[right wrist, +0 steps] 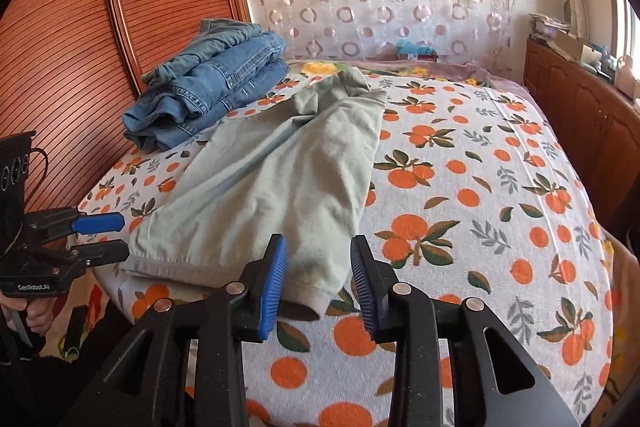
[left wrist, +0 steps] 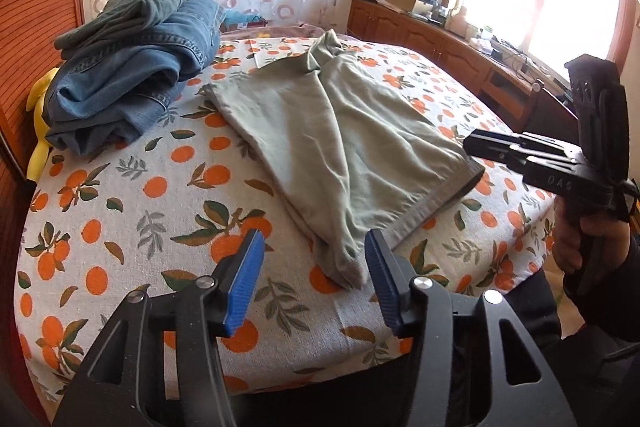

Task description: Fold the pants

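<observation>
Left tongs (left wrist: 316, 279): released, blue pads apart, a corner of the pants (left wrist: 340, 147) lying between them, pads not pressing it. Right tongs (right wrist: 319, 281): released likewise, the other near corner of the pants (right wrist: 280, 179) between the pads, no pinch visible. Each tongs shows in the other's view, hand (left wrist: 576, 239) on the grip. Pants: pale green, folded lengthwise, lying flat on the bed (right wrist: 480, 187), running from the tongs away toward the far side; hem nearest the tongs. Bed cover: orange-fruit print. Beyond the pants, left of the left tongs: stack of folded jeans (left wrist: 132, 67). Behind that, a yellow toy (left wrist: 40, 115).
</observation>
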